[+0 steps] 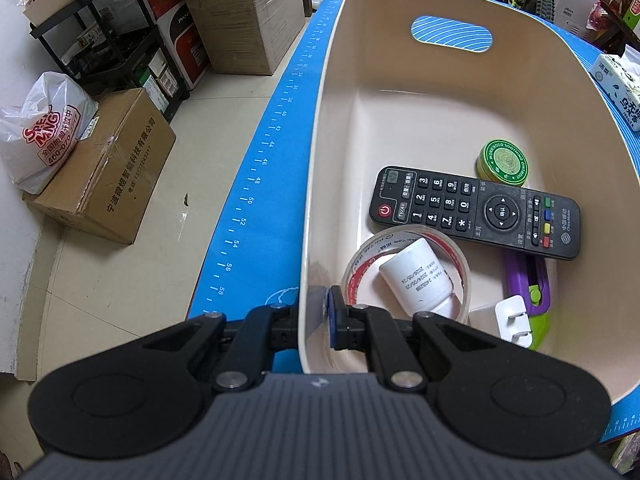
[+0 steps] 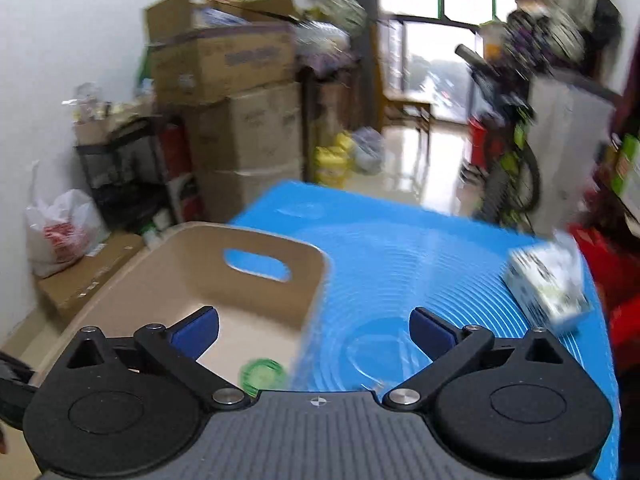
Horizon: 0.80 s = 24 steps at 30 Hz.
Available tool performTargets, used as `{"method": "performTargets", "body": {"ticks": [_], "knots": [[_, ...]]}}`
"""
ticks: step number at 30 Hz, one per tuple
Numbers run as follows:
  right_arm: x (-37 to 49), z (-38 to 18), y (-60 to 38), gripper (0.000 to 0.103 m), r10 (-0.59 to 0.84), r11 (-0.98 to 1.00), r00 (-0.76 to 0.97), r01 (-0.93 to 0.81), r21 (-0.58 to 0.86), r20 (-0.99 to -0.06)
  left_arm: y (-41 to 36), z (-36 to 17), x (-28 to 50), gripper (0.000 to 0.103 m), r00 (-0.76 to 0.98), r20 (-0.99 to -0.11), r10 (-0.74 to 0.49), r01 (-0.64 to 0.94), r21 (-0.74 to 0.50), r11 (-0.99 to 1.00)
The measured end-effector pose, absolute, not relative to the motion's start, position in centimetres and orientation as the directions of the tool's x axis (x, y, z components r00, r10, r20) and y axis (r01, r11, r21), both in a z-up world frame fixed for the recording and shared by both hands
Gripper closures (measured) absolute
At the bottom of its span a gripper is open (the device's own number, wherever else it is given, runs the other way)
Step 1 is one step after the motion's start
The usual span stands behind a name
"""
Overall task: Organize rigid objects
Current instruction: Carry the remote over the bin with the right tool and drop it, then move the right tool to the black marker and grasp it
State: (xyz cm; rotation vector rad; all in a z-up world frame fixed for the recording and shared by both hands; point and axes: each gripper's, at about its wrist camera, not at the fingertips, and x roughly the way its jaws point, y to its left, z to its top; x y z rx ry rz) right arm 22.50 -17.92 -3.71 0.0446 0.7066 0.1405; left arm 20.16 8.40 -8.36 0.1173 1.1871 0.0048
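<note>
We have most of the sorting behind us, by the look of it. The beige bin (image 1: 400, 92) sits on the blue mat (image 1: 256, 184) and holds a black remote (image 1: 476, 212), a green tin (image 1: 503, 163) just beyond it, a roll of tape (image 1: 404, 276) with a white bottle (image 1: 418, 280) lying through its ring, a white plug (image 1: 514, 320) and a purple and green tool (image 1: 532, 280) partly under the remote. Our left gripper (image 1: 316, 320) pinches the near wall of the bin, one finger outside and one inside, so we judge it is steadying or about to shift the bin.

Our right gripper (image 2: 314, 330) is spread wide and carries nothing, hovering over the bin's right rim and the mat; that view is blurred. On the mat outside the bin we see only a tissue box (image 2: 548, 284) near the far right edge, which may or may not belong to the job. Whatever lies behind the grippers is hidden from us.

For room: the far half of the bin floor is bare, so anything more can go there. The bin's left wall runs close to the mat's left edge, with the floor and a cardboard box (image 1: 108, 176) below, so we should push it rightward, where the mat lies open, not left.
</note>
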Motion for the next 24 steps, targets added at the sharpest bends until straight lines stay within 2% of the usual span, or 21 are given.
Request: {"method": "performTargets", "body": {"ticks": [2,8,15,19,24], "knots": [[23.1,-5.3,-19.6,0.002,0.126,0.990,0.722,-0.050,0.130,-0.680,8.4,-8.4,20.2,0.093,0.375,-0.925,0.066,0.057,0.094,0.994],[24.0,-11.7,-22.3,0.004,0.079,0.993,0.618,0.020,0.116,-0.782,8.4,-8.4,20.2,0.093,0.374,-0.925,0.066,0.056,0.094,0.994],[24.0,-15.6,-22.7,0.009,0.104,0.986,0.542,0.052,0.157,-0.834,8.4,-8.4,20.1,0.093,0.373,-0.926,0.063,0.060,0.092,0.994],[24.2,-16.8,-21.5,0.009,0.088,0.992,0.513,0.035,0.123,-0.854,8.4,-8.4,20.1,0.093,0.373,-0.926,0.063,0.061,0.093,0.994],[23.7,-17.3,-19.6,0.013,0.015,1.000,0.530,-0.028,0.001,-0.848,8.4,-8.4,20.1,0.093,0.373,-0.926,0.061,0.061,0.090,0.994]]}}
